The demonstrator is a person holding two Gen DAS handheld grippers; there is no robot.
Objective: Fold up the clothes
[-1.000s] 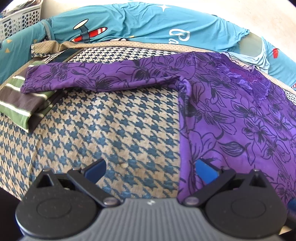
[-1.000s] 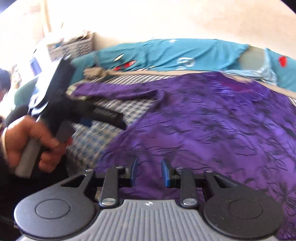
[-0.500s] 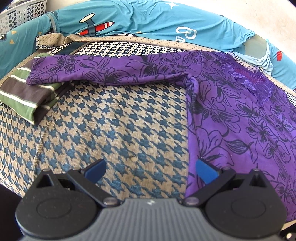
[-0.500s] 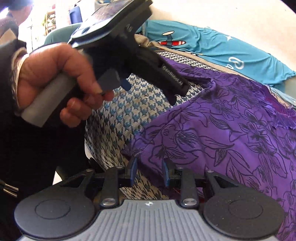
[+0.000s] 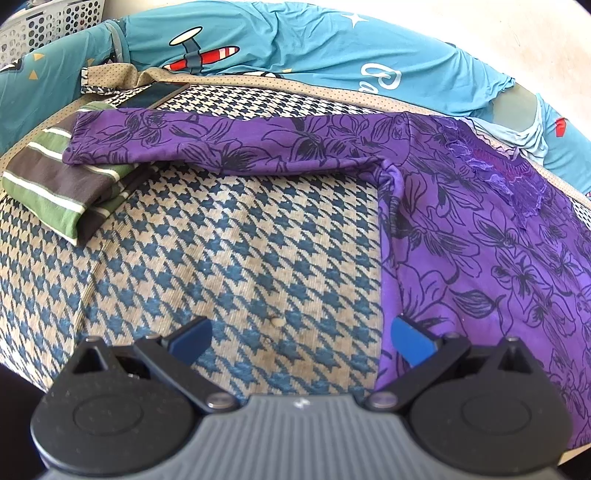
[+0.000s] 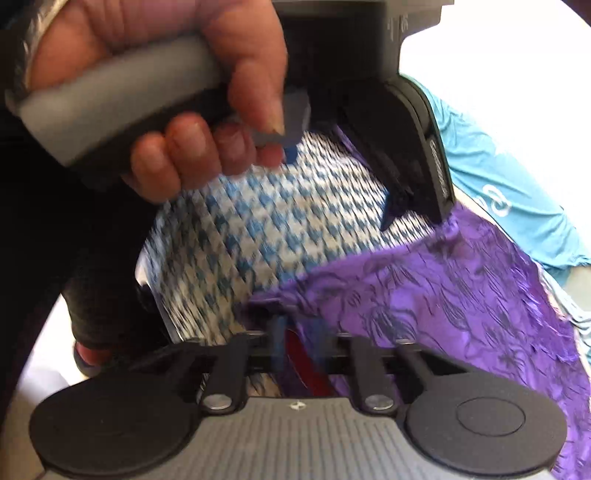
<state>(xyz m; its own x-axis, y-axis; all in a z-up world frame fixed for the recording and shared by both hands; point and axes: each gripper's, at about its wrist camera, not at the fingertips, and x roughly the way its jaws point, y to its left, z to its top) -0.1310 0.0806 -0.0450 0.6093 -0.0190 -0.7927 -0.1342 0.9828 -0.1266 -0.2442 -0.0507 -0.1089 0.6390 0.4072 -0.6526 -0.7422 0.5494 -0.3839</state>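
A purple shirt with black flower print (image 5: 480,240) lies flat on a houndstooth cover (image 5: 229,258). One sleeve (image 5: 221,144) stretches left, and its cuff rests on a folded green striped garment (image 5: 62,184). My left gripper (image 5: 301,341) is open and hovers low over the cover, its right finger above the shirt's left side edge. In the blurred right wrist view my right gripper (image 6: 299,339) is at the shirt's near corner (image 6: 424,295). Its fingers stand close together with purple cloth at them. A hand (image 6: 166,92) holds the left tool just above.
Teal bedding with an airplane print (image 5: 295,48) runs along the back. A white perforated basket (image 5: 48,26) stands at the back left. A dark flat device (image 5: 155,98) lies near the sleeve's cuff. The cover's front edge drops off right before my left gripper.
My right gripper has swung left and down to the shirt's near corner, under the hand with the left tool, and its fingers have narrowed. The left gripper has eased back slightly, still open.
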